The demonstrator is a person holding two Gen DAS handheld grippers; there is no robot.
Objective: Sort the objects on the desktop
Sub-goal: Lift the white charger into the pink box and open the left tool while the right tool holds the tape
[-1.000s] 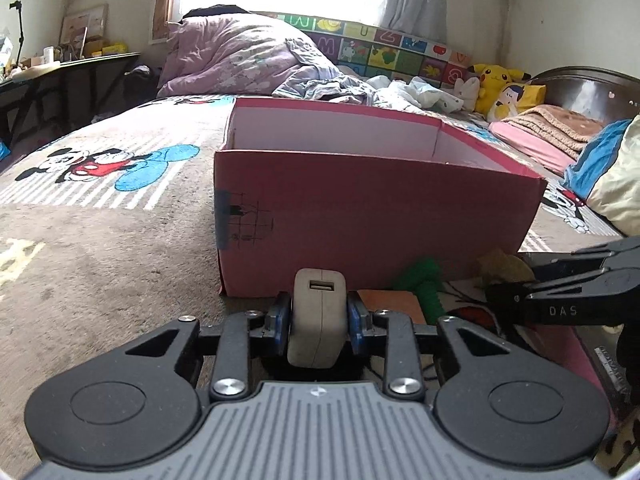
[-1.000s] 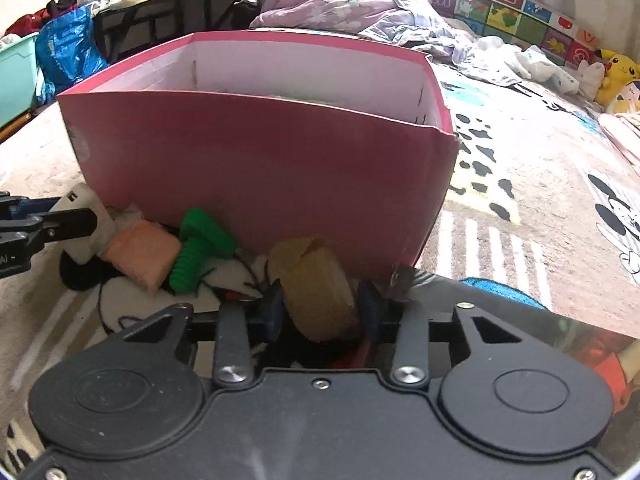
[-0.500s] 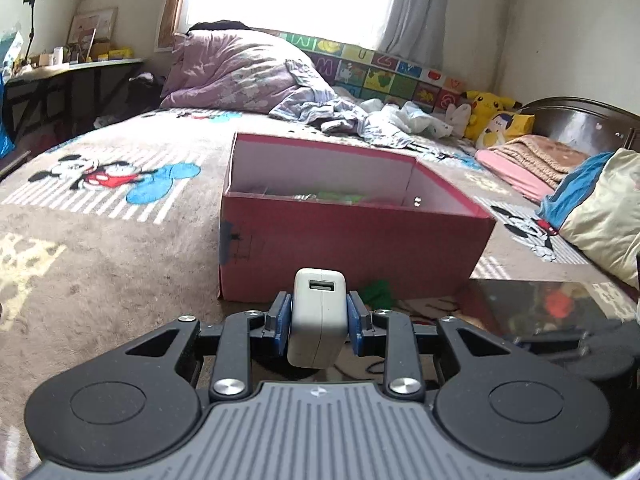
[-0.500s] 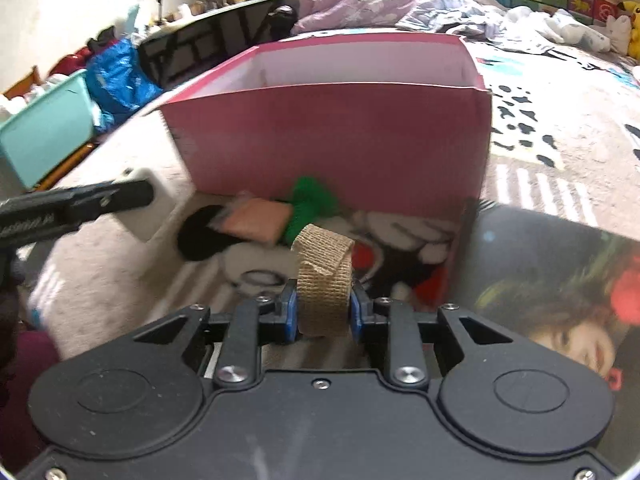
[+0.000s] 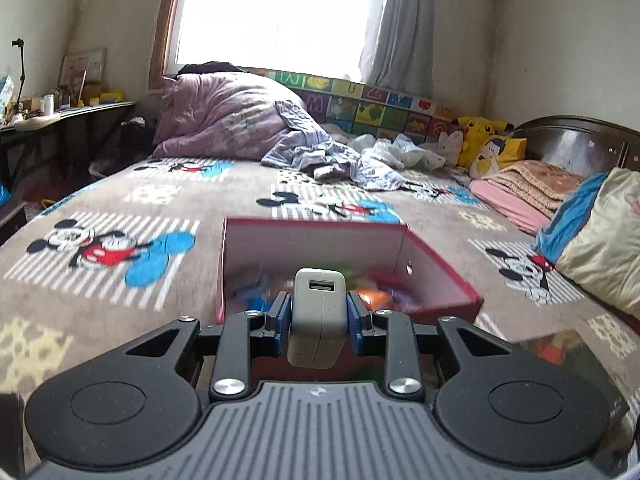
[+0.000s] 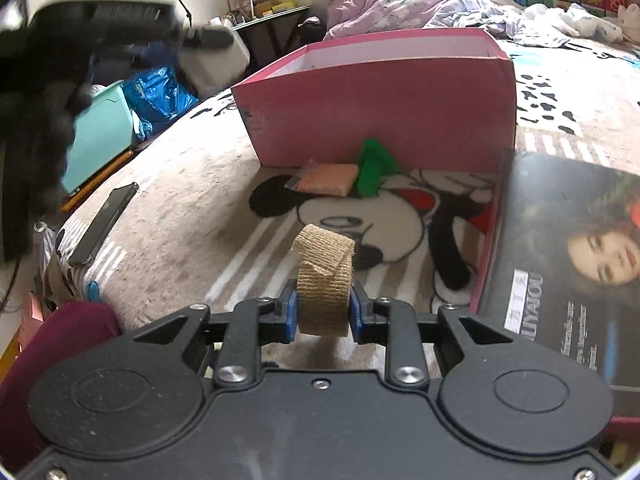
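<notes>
My left gripper is shut on a white USB charger and holds it high, just before the near wall of the open pink box. Several blurred colourful items lie inside the box. My right gripper is shut on a roll of tan burlap tape, held above the bed in front of the pink box. An orange packet and a green piece lie against the box's near wall. The left gripper shows blurred at the upper left of the right wrist view.
A glossy magazine lies right of the box. A black phone lies at the bed's left edge. Pillows, a purple quilt and plush toys sit at the far end. A teal bin stands beside the bed.
My left gripper has risen with the charger, so the box's inside is now in view. My right gripper has lifted the burlap roll and drawn back from the box.
</notes>
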